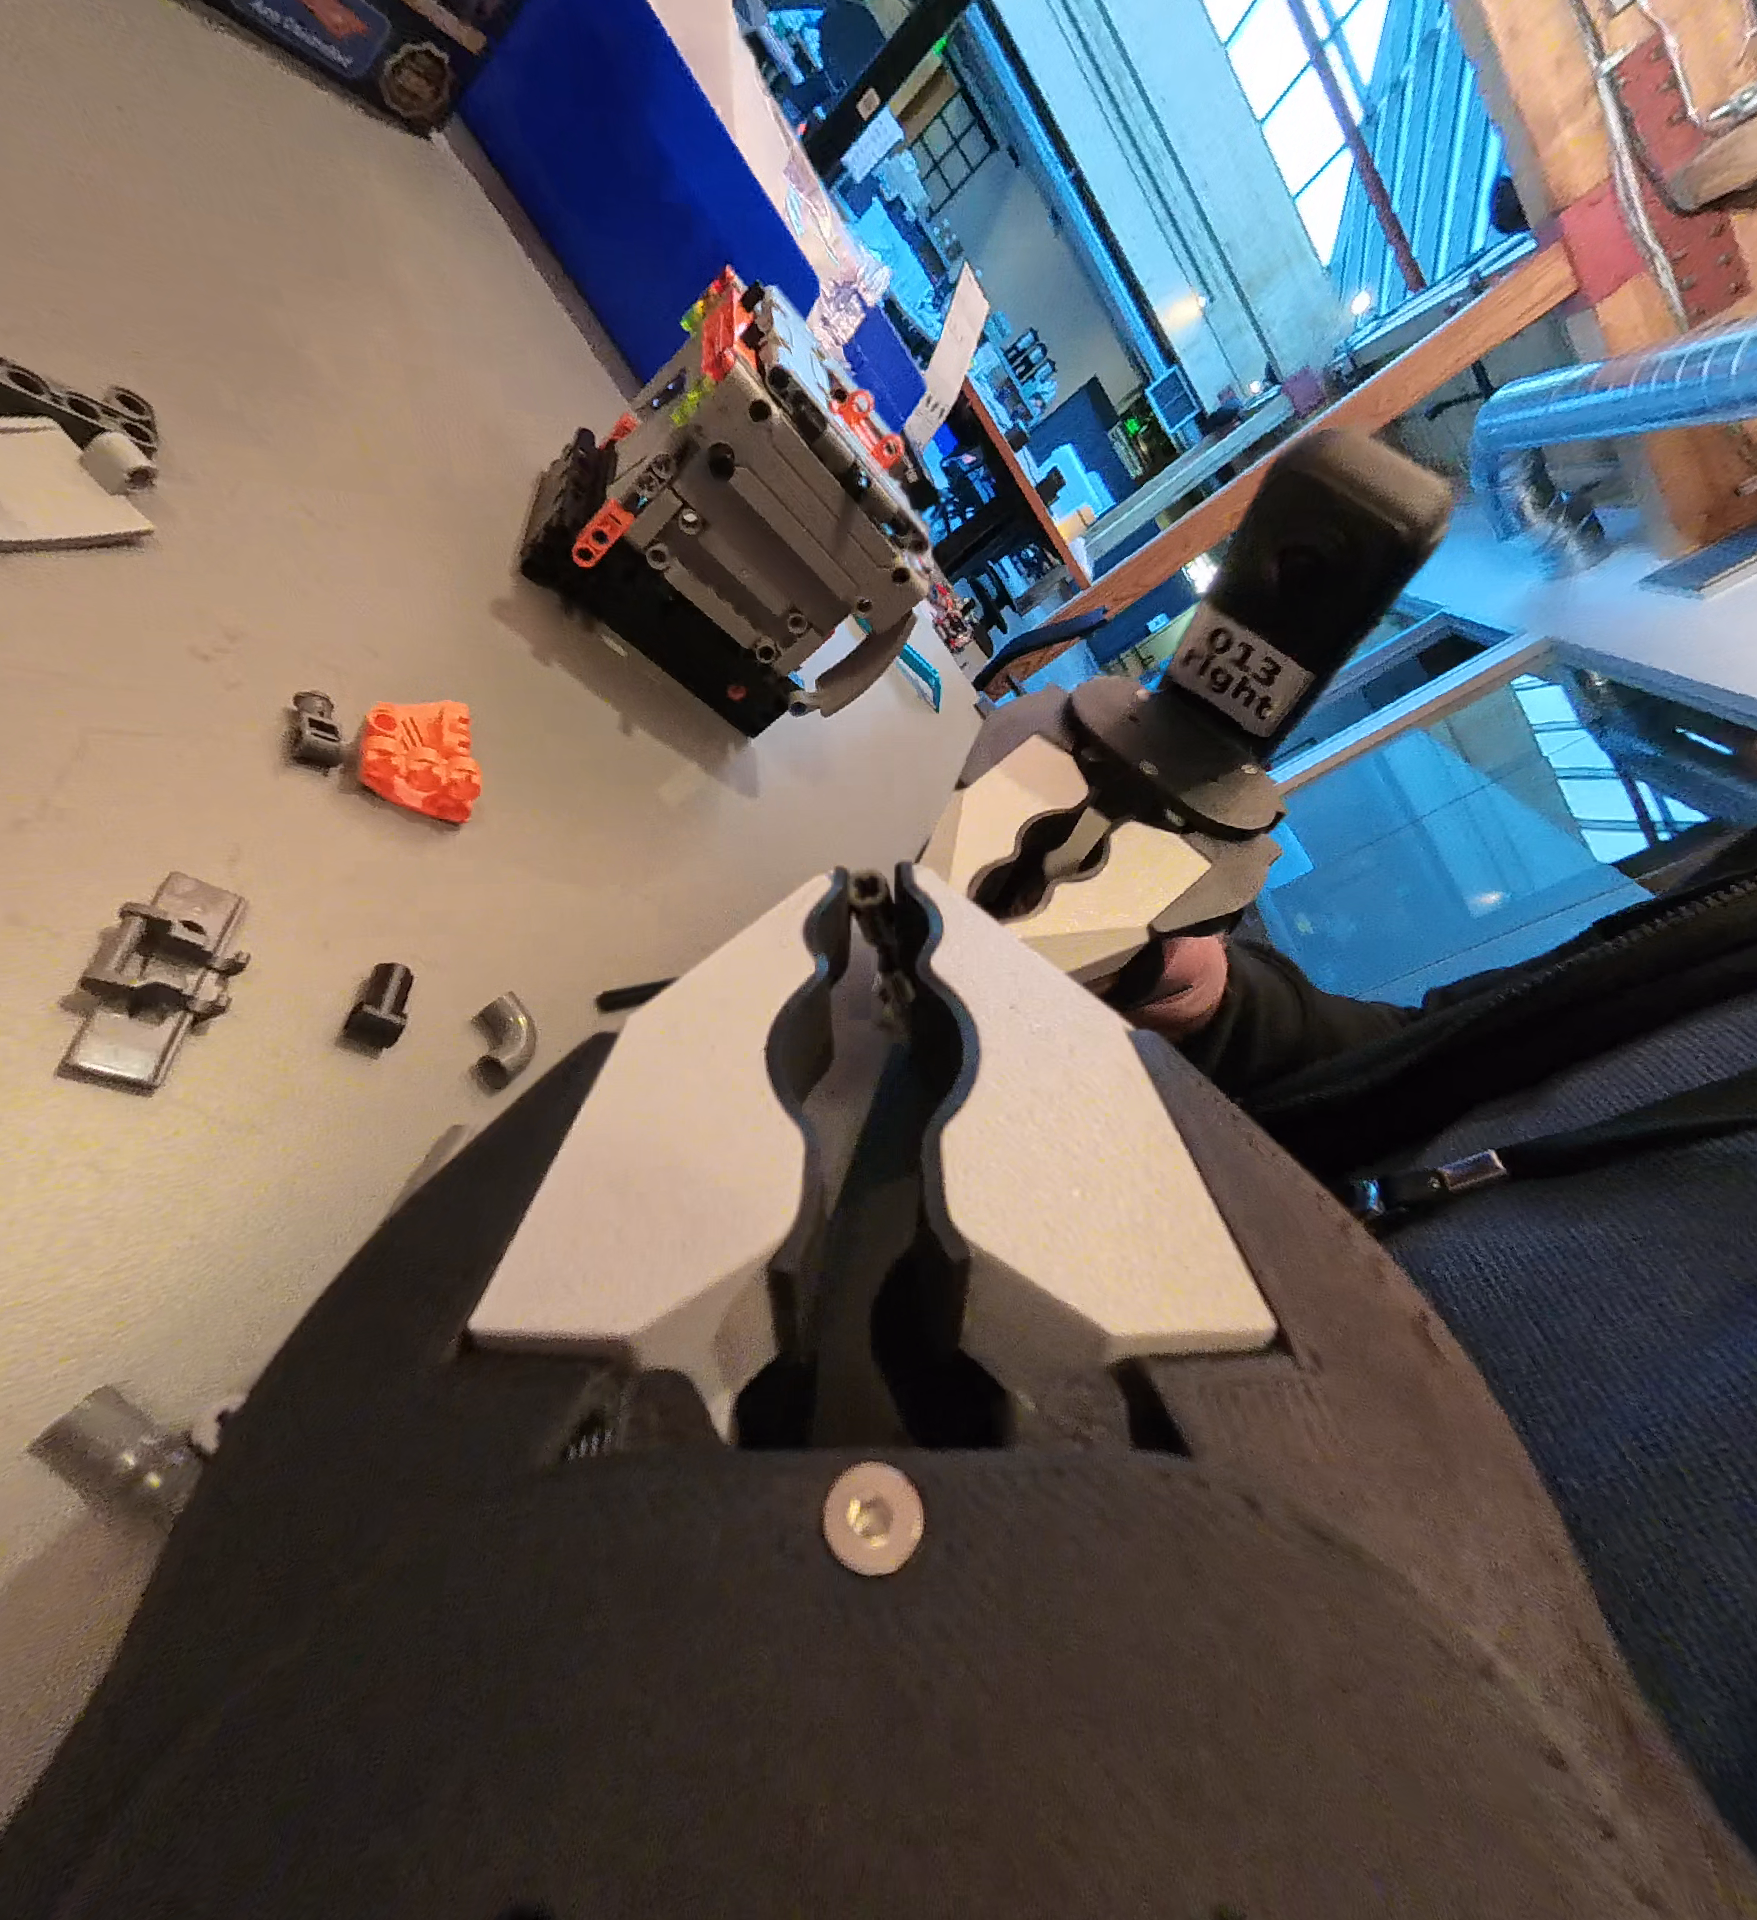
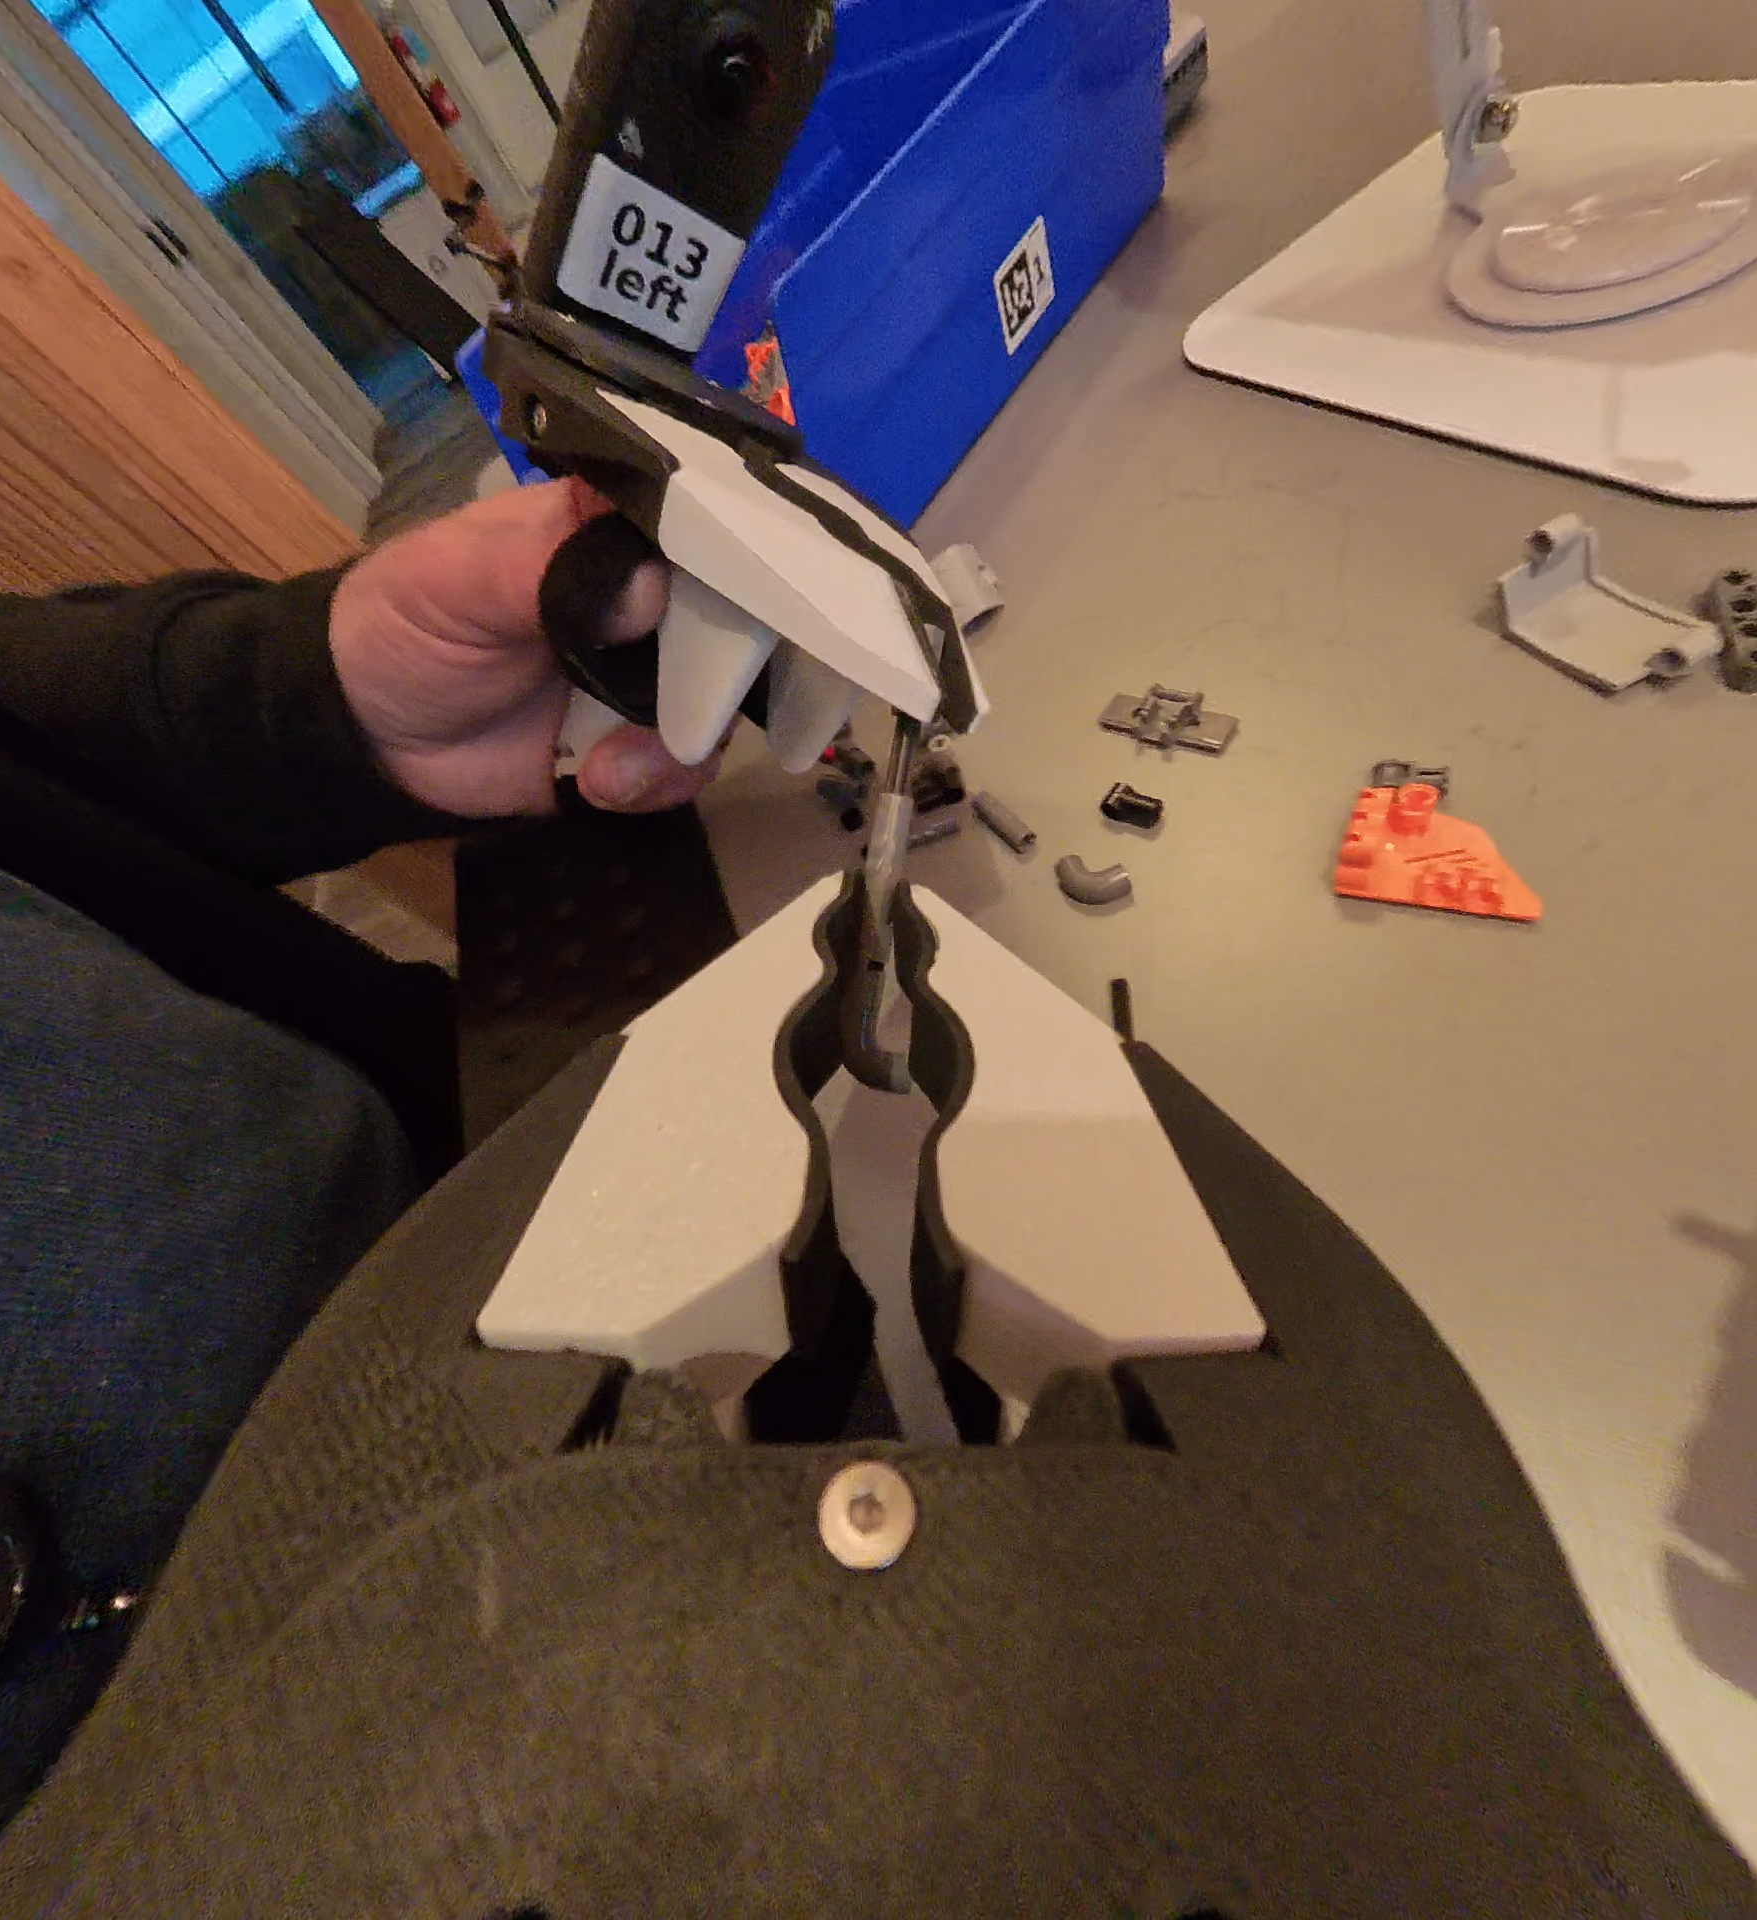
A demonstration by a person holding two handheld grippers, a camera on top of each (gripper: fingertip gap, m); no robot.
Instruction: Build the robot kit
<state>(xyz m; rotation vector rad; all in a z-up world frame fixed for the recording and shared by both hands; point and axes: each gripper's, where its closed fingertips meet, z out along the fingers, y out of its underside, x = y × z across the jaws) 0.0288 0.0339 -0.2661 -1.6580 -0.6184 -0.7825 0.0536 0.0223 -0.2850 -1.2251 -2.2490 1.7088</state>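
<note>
grey hooked piece [image 2: 882,997] pinched between both tools

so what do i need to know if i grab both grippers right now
Left gripper: fingers shut on a small dark part, held above the table.
Right gripper: fingers shut on a grey hooked part. The two parts meet end to end; whether they are joined is unclear.
Loose on the table: orange piece, grey elbow, small black piece, grey flat piece.
Built grey and black block stands by the blue bin.
</note>
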